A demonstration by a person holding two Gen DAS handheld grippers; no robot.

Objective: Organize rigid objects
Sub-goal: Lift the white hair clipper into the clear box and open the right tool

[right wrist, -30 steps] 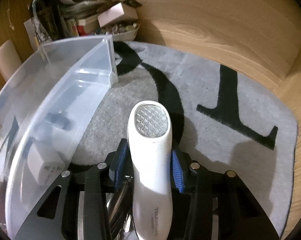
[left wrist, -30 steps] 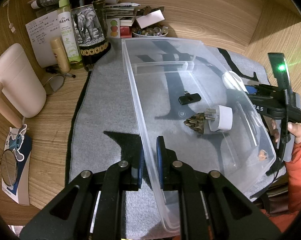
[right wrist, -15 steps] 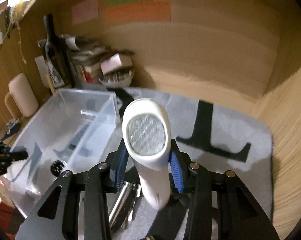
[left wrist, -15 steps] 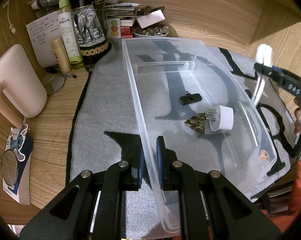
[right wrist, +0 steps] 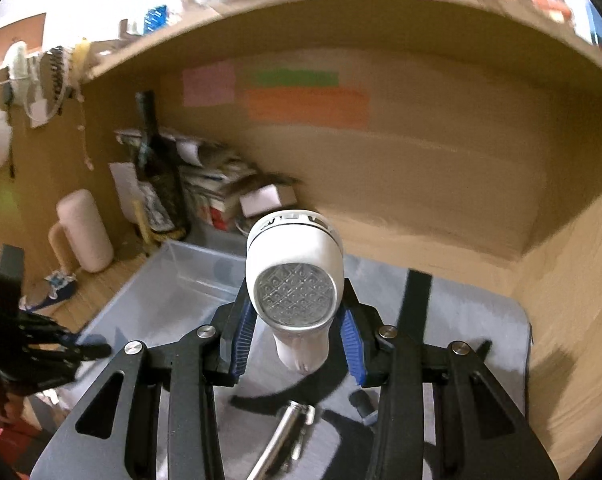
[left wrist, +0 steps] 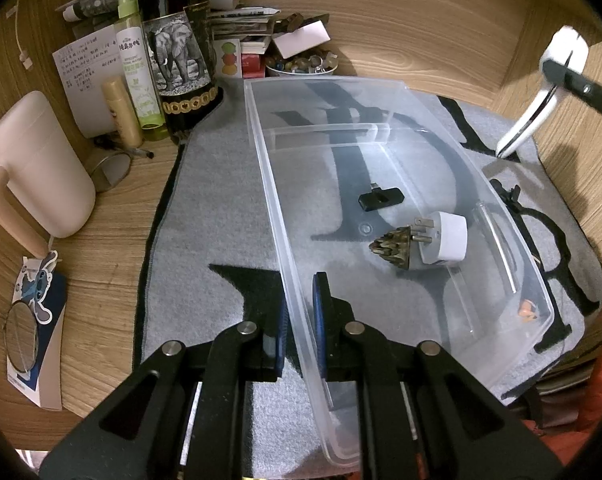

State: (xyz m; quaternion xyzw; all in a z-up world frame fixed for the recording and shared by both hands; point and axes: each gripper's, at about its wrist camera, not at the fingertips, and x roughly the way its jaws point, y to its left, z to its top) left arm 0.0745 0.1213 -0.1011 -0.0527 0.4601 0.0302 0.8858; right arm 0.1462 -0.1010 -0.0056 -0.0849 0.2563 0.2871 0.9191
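Observation:
My left gripper (left wrist: 299, 316) is shut on the near left wall of a clear plastic bin (left wrist: 269, 168) that rests on a grey mat. In the bin lie a white plug adapter (left wrist: 445, 238), a bronze cone-shaped piece (left wrist: 393, 246), a small black part (left wrist: 381, 199) and a tiny orange item (left wrist: 527, 309). My right gripper (right wrist: 297, 342) is shut on a white handheld device (right wrist: 295, 280) with a patterned lens face, held in the air above the mat; the same device (left wrist: 541, 96) shows at the upper right of the left wrist view. A metal tool (right wrist: 279, 440) lies on the mat below it.
A dark elephant-label bottle (left wrist: 179, 56), a green spray bottle (left wrist: 135, 60), a cream mug (left wrist: 37, 164), papers and a bowl of trinkets (left wrist: 301, 65) crowd the back left. A round mirror (left wrist: 19, 338) lies at the left. Wooden walls enclose the desk; a red sleeve (left wrist: 581, 380) is at the right.
My right gripper has risen with the white device and tilted up, so the back wall and shelf now fill its view. The left gripper and bin have not moved.

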